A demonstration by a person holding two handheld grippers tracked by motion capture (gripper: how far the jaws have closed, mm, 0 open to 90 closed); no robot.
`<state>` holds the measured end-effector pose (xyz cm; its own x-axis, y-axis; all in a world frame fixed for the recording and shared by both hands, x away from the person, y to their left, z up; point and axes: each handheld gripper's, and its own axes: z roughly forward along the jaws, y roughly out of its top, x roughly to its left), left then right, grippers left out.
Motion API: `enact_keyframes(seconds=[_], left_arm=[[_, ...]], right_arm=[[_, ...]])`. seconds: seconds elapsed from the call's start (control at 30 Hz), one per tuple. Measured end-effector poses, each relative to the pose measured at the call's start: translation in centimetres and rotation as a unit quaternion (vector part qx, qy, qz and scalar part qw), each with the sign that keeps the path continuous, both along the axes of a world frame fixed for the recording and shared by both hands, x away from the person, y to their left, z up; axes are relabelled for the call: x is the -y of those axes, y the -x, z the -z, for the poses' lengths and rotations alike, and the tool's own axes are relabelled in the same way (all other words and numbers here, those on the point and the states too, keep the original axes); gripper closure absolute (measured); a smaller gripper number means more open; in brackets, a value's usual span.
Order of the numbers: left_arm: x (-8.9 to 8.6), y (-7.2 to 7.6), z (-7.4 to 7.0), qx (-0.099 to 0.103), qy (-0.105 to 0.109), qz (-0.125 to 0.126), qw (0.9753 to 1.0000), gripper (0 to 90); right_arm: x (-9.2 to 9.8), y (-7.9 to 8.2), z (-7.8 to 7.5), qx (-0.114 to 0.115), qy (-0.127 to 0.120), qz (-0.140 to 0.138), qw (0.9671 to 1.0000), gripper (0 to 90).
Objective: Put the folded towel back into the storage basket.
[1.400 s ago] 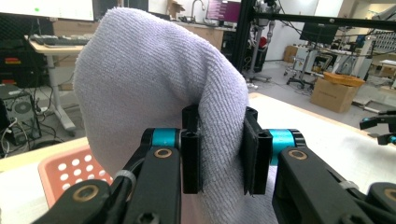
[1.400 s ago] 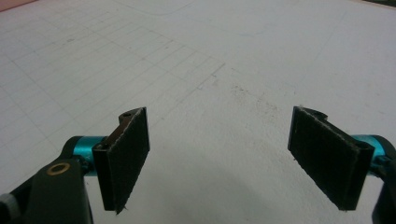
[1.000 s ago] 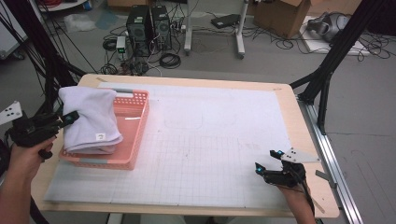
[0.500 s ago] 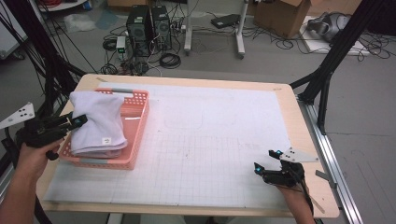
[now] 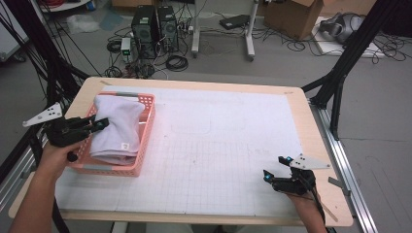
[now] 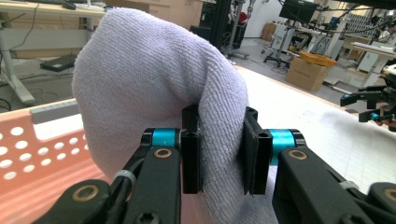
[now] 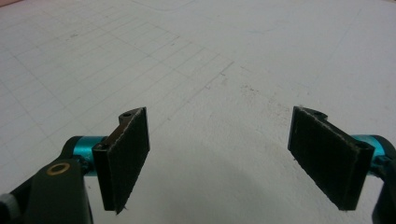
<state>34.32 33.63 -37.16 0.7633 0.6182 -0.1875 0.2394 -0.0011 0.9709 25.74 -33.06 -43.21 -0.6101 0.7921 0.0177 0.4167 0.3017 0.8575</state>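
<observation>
The white towel (image 5: 118, 127) hides most of the inside of the pink basket (image 5: 144, 145). It is soft, folded and bumpy, lying in the basket near the desk's (image 5: 233, 145) left edge. The left tongs (image 6: 219, 149) pinch its fold. The right tongs (image 7: 219, 158) are wide open, holding nothing, near the right front corner.

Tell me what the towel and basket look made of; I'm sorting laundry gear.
The towel looks like soft white terry cloth: fine looped ribs show where it folds between the left gripper's fingers. The basket seems rigid pink plastic, smooth, with moulded round holes in its wall, though the exact plastic is unclear.
</observation>
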Motion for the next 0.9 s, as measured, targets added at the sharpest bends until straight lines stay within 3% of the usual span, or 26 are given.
enact_keyframes(seconds=[0.17,0.3,0.47,0.63,0.83,0.87,0.9], left_arm=[[0.8,-0.9,0.6,-0.014,0.016,-0.001,0.9998,72.6],[1.1,-1.4,0.9,-0.022,0.011,0.0,0.9997,72.6],[0.7,-2.0,1.4,-0.048,0.016,-0.018,0.9986,72.4],[0.8,-2.8,1.8,-0.07,-0.011,-0.03,0.997,72.2],[0.9,-3.2,2.1,-0.077,-0.041,-0.048,0.995,70.6],[1.3,-3.3,2.2,-0.077,-0.071,-0.058,0.9928,69.8],[1.6,-3.4,2.2,-0.079,-0.085,-0.066,0.991,68.3]], right_arm=[[0.2,0.1,-0.1,0.001,-0.001,0.004,1.0,19.3],[0.4,0.1,-0.3,0.003,-0.005,0.007,1.0,19.3],[0.4,0.1,-0.1,0.0,-0.003,0.006,1.0,19.4],[0.3,0.1,-0.1,-0.001,-0.003,0.005,1.0,19.3],[0.6,0.1,0.0,-0.001,-0.005,0.01,0.9999,19.3],[0.6,0.1,0.0,-0.001,-0.005,0.01,0.9999,19.3],[0.6,0.1,0.0,0.0,-0.003,0.01,0.9999,19.4]])
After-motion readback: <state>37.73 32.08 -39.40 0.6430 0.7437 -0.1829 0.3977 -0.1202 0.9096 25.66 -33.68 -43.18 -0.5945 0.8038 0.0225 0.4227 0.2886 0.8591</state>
